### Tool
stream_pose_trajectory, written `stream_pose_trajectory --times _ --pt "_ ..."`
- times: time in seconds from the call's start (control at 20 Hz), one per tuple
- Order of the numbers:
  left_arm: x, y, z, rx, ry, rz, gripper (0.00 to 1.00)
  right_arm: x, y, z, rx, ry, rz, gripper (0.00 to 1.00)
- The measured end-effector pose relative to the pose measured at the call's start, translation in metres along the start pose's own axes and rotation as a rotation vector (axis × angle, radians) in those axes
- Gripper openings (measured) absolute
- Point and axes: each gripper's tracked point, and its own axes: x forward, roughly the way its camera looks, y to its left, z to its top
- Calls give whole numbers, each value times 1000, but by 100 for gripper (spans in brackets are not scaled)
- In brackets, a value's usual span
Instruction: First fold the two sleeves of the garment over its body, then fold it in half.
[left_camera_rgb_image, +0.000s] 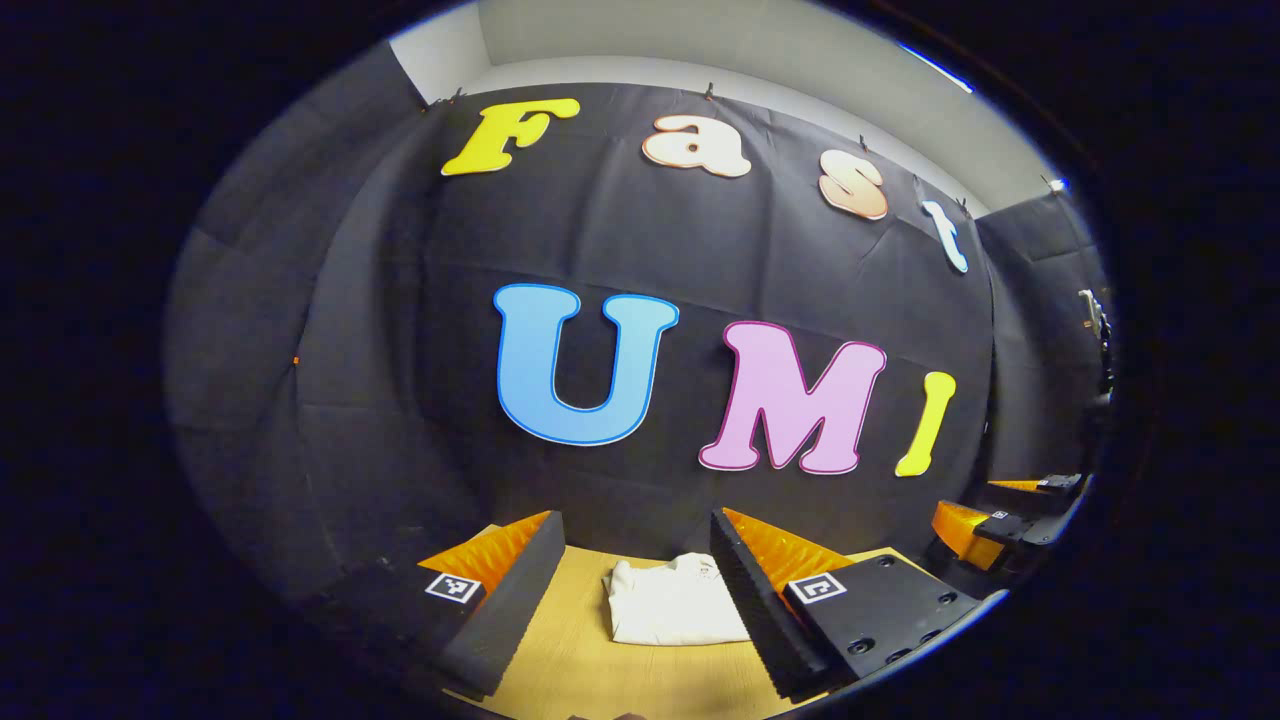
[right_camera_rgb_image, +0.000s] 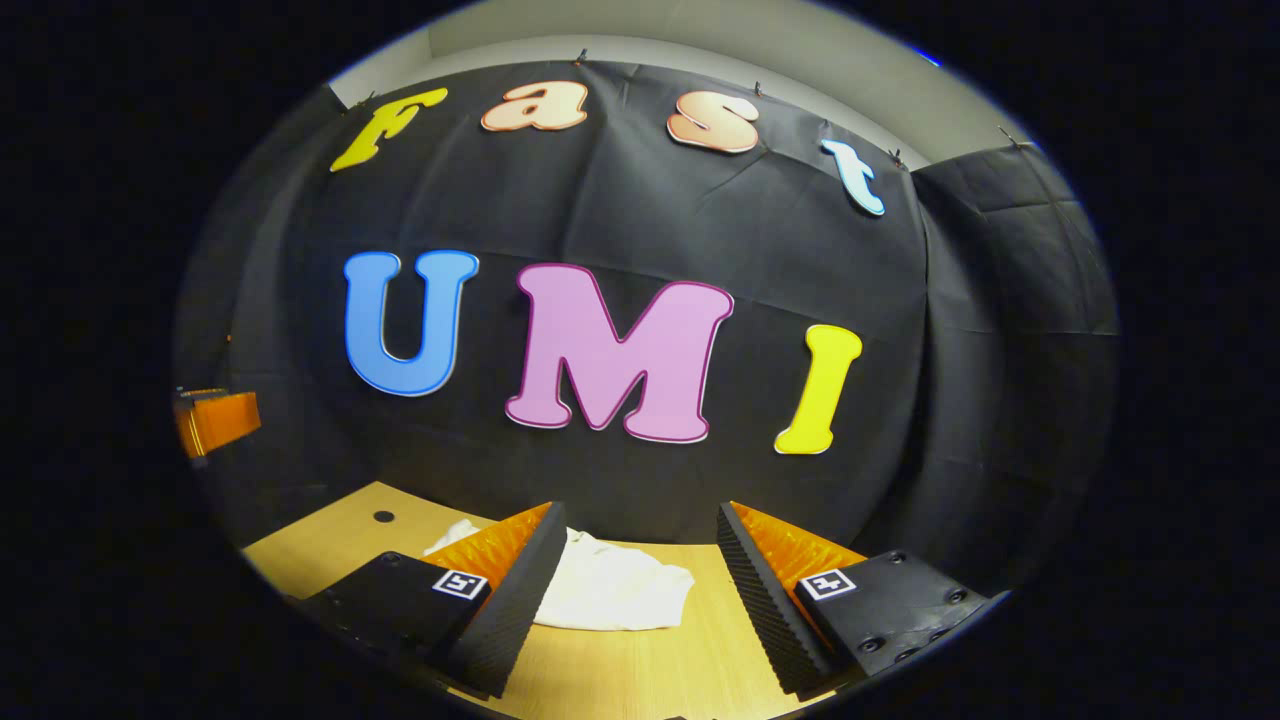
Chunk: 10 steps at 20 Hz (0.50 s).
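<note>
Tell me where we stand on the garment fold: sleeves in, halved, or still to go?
The white garment lies on the wooden table as a compact bundle with no sleeve sticking out, so the sleeve folds look done, and probably the halving too, though its layers can't be counted. Nothing is in hand: the left gripper and right gripper are both open and off the cloth. Left: at most a check or tidy.

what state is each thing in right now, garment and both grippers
garment: lying on the wooden table as a compact folded bundle, no sleeve sticking out, held by neither gripper
left gripper: open, fingers spread, raised off the table, garment ahead between them
right gripper: open, fingers spread, raised off the table, nothing gripped
</note>
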Motion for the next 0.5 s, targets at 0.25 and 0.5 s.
stream_pose_trajectory --times 0.25,0.5 --pt "-74 12 -15 34 3 19 95 -59 14 2 4 -46 50 97" --pt "-103 15 -29 52 47 26 95 -94 30 -18 39 -7 96 97"
